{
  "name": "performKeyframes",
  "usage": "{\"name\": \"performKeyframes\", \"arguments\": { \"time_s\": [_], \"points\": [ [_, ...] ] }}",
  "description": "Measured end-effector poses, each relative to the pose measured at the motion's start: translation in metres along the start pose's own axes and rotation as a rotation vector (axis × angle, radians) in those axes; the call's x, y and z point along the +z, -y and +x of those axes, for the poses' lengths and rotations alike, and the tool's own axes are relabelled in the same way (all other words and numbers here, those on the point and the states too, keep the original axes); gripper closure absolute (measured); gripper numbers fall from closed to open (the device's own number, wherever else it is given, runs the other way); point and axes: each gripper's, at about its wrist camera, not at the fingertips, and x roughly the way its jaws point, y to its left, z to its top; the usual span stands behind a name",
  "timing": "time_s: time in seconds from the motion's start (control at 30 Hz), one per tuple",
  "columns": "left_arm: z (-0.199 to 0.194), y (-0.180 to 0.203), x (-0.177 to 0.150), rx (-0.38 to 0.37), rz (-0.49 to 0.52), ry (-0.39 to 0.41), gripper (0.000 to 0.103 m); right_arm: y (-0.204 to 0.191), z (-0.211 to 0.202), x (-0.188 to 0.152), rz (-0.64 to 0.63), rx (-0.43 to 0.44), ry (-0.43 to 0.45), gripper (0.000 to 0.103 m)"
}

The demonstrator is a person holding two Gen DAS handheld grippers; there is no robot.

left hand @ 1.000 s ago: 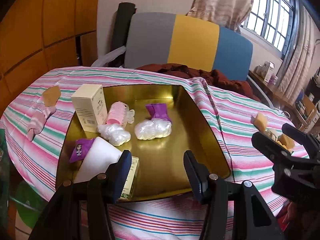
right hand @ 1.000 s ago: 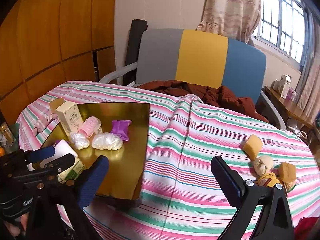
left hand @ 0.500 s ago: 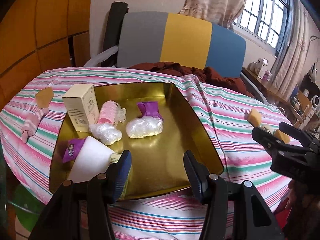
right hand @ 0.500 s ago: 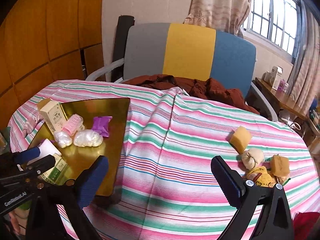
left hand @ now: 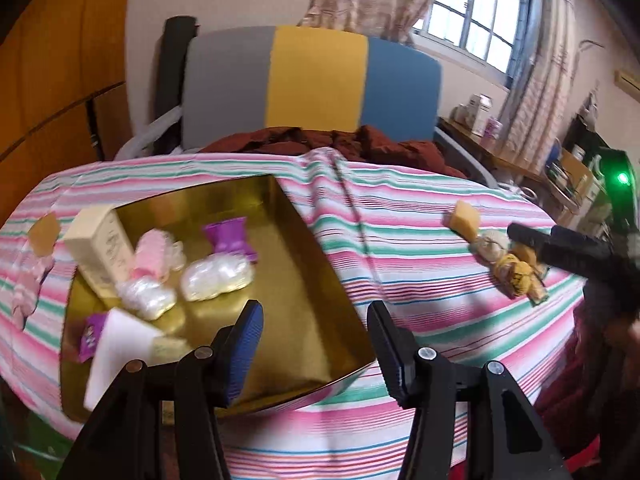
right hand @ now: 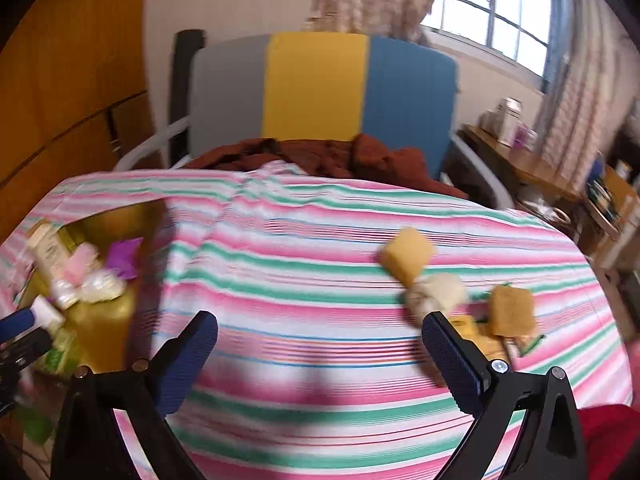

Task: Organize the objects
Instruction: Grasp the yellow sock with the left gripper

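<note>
Nearest in the left wrist view, the left gripper (left hand: 316,334) is seen with its jaws parted and nothing between them, poised over the near edge of a gold metal tray (left hand: 320,280). Nearest in the right wrist view, the right gripper (right hand: 320,344) is spread wide and empty above the striped tablecloth (right hand: 300,272), which is laid in pink, green and white bands.

Inside the tray, a white wedge-shaped item (left hand: 116,344) is found closest, with a small purple packet (left hand: 90,336) at its left. Beyond them, two clear pearly packets (left hand: 218,280) are lying side by side, then a pink wrapped item (left hand: 154,254), a cream carton (left hand: 102,248) and a purple wrapper (left hand: 232,238).

On the cloth to the right, well apart from the tray, a loose cluster is gathered: a yellow sponge block (right hand: 406,254), a cream cloth bundle (right hand: 438,292) and a tan block (right hand: 512,310), just beside the right gripper's right finger in that view. The picture here is blurred.

Left of the tray, a pink striped roll (left hand: 26,292) and a tan piece (left hand: 44,232) are resting on the cloth.

Behind the table, dark red fabric (left hand: 340,144) is heaped on a chair with a grey, yellow and blue back (left hand: 316,80). A curtained window (left hand: 480,12) is set beyond.
</note>
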Motion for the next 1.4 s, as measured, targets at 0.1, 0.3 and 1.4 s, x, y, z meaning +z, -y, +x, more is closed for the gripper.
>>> {"name": "performKeyframes", "arguments": {
  "time_s": [0.1, 0.3, 1.4],
  "points": [
    [0.007, 0.019, 0.006, -0.042, 0.027, -0.014, 0.048, 0.042, 0.005, 0.006, 0.079, -0.057, 0.003, 0.000],
    [0.024, 0.059, 0.010, -0.098, 0.107, -0.058, 0.048, 0.130, 0.014, 0.005, 0.258, -0.158, 0.022, 0.000],
    [0.214, 0.261, 0.036, -0.565, 0.107, -0.424, 0.039, 0.245, 0.021, -0.041, 0.866, -0.017, -0.003, 0.000]
  ]
}}
